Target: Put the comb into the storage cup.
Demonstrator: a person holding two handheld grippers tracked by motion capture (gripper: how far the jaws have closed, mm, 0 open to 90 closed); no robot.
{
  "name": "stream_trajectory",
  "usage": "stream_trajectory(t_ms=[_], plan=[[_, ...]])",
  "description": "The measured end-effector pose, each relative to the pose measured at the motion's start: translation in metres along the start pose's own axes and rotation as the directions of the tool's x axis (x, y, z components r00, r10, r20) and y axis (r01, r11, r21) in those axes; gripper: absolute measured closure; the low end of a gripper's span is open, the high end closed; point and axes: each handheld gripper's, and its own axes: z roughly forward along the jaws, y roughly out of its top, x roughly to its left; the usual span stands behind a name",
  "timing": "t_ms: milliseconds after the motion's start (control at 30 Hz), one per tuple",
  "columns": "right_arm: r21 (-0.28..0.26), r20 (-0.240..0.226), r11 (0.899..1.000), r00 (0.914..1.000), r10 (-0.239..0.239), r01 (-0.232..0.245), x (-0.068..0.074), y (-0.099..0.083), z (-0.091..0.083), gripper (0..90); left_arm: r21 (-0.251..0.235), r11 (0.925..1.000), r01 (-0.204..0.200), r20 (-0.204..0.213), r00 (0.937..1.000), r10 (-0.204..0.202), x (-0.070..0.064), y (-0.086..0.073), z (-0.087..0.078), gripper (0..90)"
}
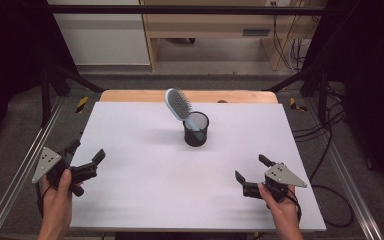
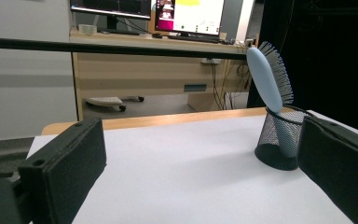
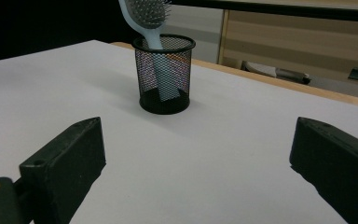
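One black mesh cup (image 1: 196,129) stands upright on the white table (image 1: 145,185), a little beyond the table's middle and nearer its far wooden edge (image 1: 130,96) than its near edge. White surface lies bare all round the cup, widest on the near side, toward the two grippers. One pale blue hairbrush (image 1: 178,104) stands in the cup, handle down inside the mesh, its head leaning out over the rim toward the far-left, bristles facing right in the high view.

The left gripper (image 1: 86,156) is held well to the near-left of the cup, at the table's left edge, jaws spread wide with nothing between them. In the left gripper view the cup (image 2: 279,137) and brush (image 2: 268,79) sit far off, just beside the inner face of the right-hand jaw.

The right gripper (image 1: 250,168) is held well to the near-right of the cup, over the table's surface and short of its right edge, jaws likewise wide apart and gripping nothing. In the right gripper view the cup (image 3: 164,74) stands ahead between the jaws, nearer the left-hand one, with the brush's (image 3: 147,16) handle visible through the mesh.
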Motion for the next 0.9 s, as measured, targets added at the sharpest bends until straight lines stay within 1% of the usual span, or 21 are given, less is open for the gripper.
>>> stream_trajectory(t_ms=[67,133,200,267,400,500,600,700,900], plan=[[0.003,0.002,1.000,1.0000,-0.004,0.004,-0.003,0.002,0.000,3.8,0.011,0.9998,-0.014,0.001,0.9999,0.014,-0.001,-0.002,-0.002,1.4],[0.006,0.005,1.000,0.9999,0.013,-0.013,-0.007,0.004,0.001,3.9,0.014,0.9997,-0.021,0.005,0.9998,0.021,-0.001,-0.004,-0.004,1.4],[0.011,0.008,1.000,0.9998,0.017,-0.017,-0.010,0.004,0.002,4.1,0.020,0.9994,-0.027,0.009,0.9996,0.027,-0.002,-0.007,-0.006,1.4],[0.017,0.013,1.000,0.9998,0.015,-0.016,-0.013,0.004,0.004,4.1,0.024,0.9982,-0.054,0.008,0.9985,0.054,-0.004,-0.011,-0.009,1.4],[0.024,0.018,1.000,0.9998,0.004,-0.005,-0.013,0.004,0.005,4.1,0.045,0.9967,-0.068,0.030,0.9973,0.067,-0.007,-0.017,-0.012,1.8],[0.026,0.009,1.000,0.9999,-0.013,0.013,-0.013,0.005,0.003,4.0,0.052,0.9967,-0.062,0.031,0.9977,0.060,-0.008,-0.020,-0.014,1.8],[0.030,0.012,0.999,0.9994,-0.032,0.032,-0.014,0.004,-0.001,3.9,0.056,0.9967,-0.059,0.033,0.9978,0.058,-0.009,-0.023,-0.016,1.8],[0.022,0.012,0.999,0.9996,-0.026,0.025,-0.017,0.002,-0.006,3.8,0.055,0.9971,-0.054,0.028,0.9982,0.052,-0.009,-0.025,-0.017,1.8],[0.012,0.013,1.000,0.9996,-0.024,0.024,-0.021,-0.001,-0.015,3.8,0.054,0.9967,-0.061,0.032,0.9977,0.060,-0.009,-0.028,-0.017,1.9]])
